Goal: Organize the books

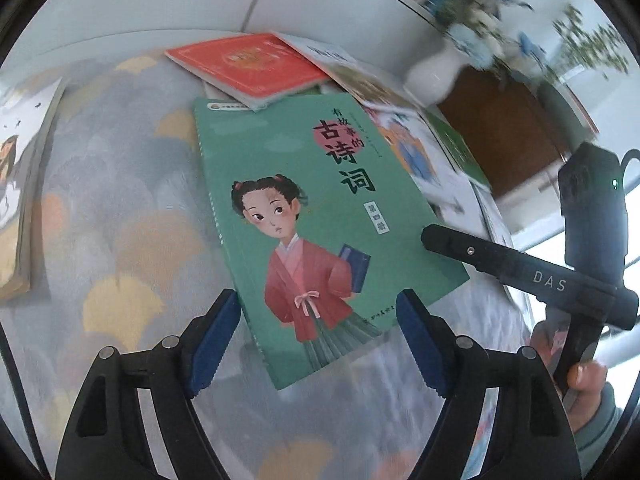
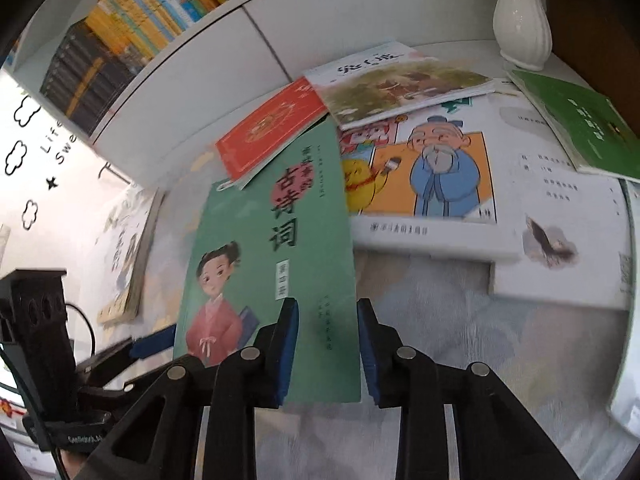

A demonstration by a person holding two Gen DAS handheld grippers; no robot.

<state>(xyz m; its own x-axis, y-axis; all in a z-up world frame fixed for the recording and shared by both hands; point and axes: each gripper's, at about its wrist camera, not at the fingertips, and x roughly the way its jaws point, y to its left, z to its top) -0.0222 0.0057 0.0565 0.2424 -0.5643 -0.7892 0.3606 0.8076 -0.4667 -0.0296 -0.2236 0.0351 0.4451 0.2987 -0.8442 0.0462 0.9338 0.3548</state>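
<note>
A green book with a girl in a red robe on its cover [image 1: 316, 224] lies on the patterned cloth; it also shows in the right wrist view [image 2: 272, 264]. My left gripper [image 1: 320, 320] is open, its blue pads on either side of the book's near end. My right gripper [image 2: 328, 320] has its blue pads [image 2: 290, 344] either side of the book's right edge, one over the cover; whether they clamp it is unclear. A red book [image 1: 248, 68] overlaps the green book's far corner. More books lie to the right [image 2: 424, 168].
A white vase [image 2: 520, 20] stands at the back right beside a dark green book [image 2: 588, 124]. A shelf of upright books [image 2: 120, 28] runs along the back. Another book [image 1: 20, 184] lies at the left. The patterned cloth [image 1: 120, 200] covers the table.
</note>
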